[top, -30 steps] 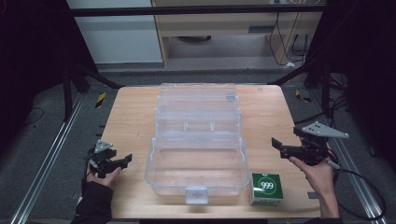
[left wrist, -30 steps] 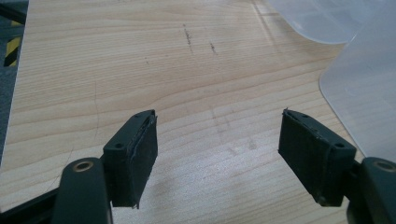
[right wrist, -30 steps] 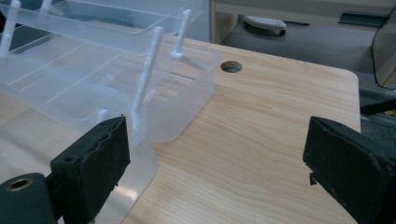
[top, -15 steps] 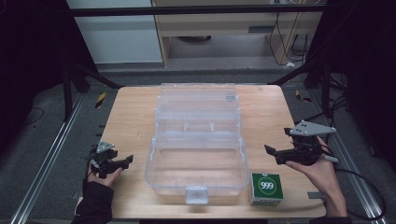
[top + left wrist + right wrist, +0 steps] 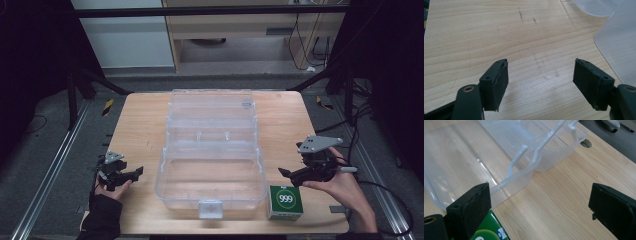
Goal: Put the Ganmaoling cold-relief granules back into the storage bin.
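Black pads on my right gripper (image 5: 286, 174) stand well apart with nothing between them; they have just been spreading wider, and I judge that is to fit the green box (image 5: 285, 202), which sits on the table (image 5: 140, 125) just below and beside them, near the front edge. In the right gripper view a corner of that green box (image 5: 489, 230) shows just behind the left pad, so I am near it but not yet around it. My left gripper (image 5: 136, 173) is likewise released, its pads (image 5: 499, 82) parted over bare wood, resting at the table's left side, apart from the clear plastic case (image 5: 210, 175); I would say it waits there to keep out of the way or to steady the case later.

Opened flat, the case lies in the middle of the table with its lid (image 5: 210, 107) folded away from me and its latch (image 5: 210, 207) facing the front edge. Both halves look empty as far as I can tell through the plastic. I judge the box is meant for the near half.
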Demonstrator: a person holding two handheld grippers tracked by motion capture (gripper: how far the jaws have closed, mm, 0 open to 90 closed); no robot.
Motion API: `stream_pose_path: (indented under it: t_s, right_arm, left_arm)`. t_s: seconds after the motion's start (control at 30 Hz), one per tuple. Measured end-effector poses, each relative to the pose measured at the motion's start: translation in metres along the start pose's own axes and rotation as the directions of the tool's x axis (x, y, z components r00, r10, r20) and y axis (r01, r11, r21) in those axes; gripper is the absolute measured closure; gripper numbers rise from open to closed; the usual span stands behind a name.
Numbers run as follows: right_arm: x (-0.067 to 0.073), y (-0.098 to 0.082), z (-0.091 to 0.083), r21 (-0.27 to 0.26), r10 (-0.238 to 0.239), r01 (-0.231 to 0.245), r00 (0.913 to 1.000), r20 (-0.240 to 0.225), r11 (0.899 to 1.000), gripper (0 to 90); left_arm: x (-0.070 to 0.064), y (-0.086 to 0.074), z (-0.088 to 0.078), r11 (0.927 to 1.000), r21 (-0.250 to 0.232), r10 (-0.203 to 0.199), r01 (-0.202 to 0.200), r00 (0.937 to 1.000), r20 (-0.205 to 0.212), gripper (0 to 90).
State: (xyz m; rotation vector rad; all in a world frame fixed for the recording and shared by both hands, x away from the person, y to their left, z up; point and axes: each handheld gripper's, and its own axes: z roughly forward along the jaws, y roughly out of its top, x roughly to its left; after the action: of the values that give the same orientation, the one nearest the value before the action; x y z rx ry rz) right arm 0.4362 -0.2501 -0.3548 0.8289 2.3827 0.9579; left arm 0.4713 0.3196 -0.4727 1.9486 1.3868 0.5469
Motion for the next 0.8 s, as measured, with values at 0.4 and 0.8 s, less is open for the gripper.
stream_pose_path:
  t_s: [0.4,0.8]
  right_arm:
    - [0.012,0.001,0.001,0.099,-0.104,0.112,0.9912,-0.082,0.989,3.1]
    - [0.023,-0.005,0.007,0.183,-0.159,0.186,0.9756,-0.151,0.965,2.7]
  left_arm:
    - [-0.001,0.000,0.001,1.0000,0.008,0.004,-0.005,1.0000,0.004,27.5]
    - [-0.001,0.000,0.002,0.9999,0.010,0.006,-0.006,1.0000,0.005,27.5]
